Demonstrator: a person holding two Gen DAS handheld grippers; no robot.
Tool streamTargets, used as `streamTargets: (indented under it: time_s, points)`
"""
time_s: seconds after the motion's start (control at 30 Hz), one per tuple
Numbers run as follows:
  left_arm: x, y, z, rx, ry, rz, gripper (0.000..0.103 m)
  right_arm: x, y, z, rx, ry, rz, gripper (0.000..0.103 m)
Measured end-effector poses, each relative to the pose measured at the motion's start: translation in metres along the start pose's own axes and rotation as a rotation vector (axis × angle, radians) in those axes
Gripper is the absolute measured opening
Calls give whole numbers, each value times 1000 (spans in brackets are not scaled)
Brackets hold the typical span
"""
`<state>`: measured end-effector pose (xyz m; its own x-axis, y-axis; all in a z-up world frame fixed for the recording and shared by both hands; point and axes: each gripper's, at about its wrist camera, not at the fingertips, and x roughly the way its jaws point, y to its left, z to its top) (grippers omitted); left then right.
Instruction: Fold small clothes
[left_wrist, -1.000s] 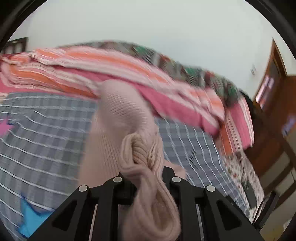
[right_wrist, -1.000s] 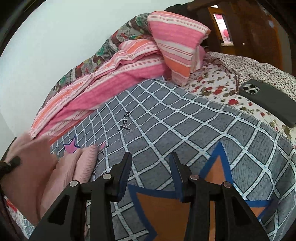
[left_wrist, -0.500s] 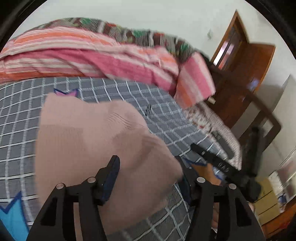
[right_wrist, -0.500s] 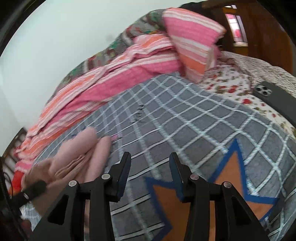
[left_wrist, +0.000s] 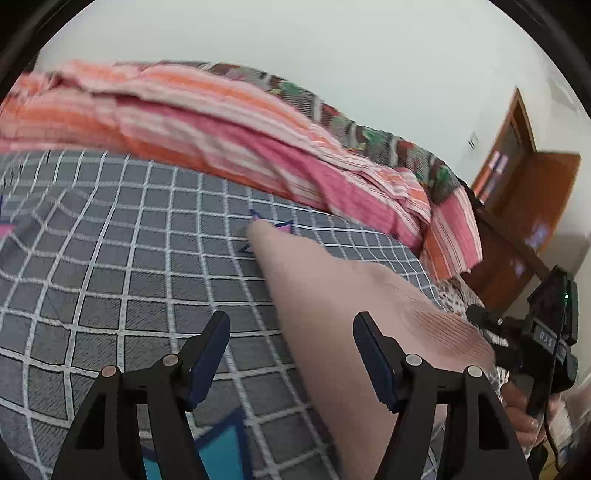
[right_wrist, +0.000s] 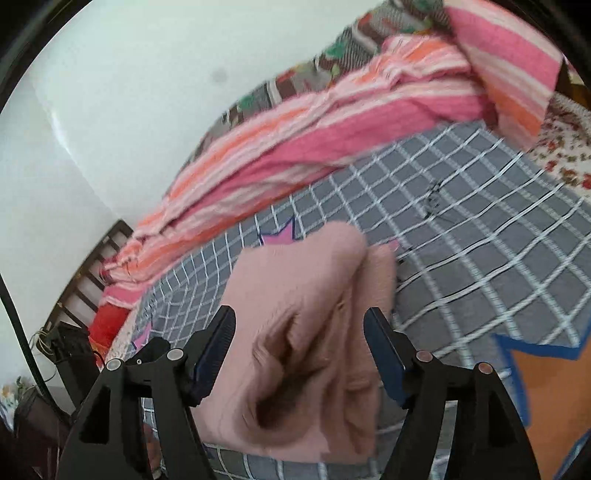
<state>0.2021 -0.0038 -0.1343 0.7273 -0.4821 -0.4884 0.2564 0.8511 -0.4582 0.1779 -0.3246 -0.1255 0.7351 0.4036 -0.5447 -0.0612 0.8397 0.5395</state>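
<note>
Pale pink knit garment (right_wrist: 310, 332) lies bunched on the grey checked bedspread (left_wrist: 129, 266), in front of the striped pink-and-orange blanket (left_wrist: 221, 125). The right tool (right_wrist: 299, 354) hovers over it, jaws opening, pads clear of the knit. The left tool (left_wrist: 291, 354), also opening, straddles its edge without gripping.
</note>
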Motion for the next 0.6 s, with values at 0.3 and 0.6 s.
streamTargets:
  time_s: [0.3,0.6]
  points:
    - [1,35,-8,-87,-8,-49,67,35,-2,-7,-14,49,-76,22]
    - [-5,34,-13,-85,3,-95,67,19,-22,-33,1,-31,-74,27]
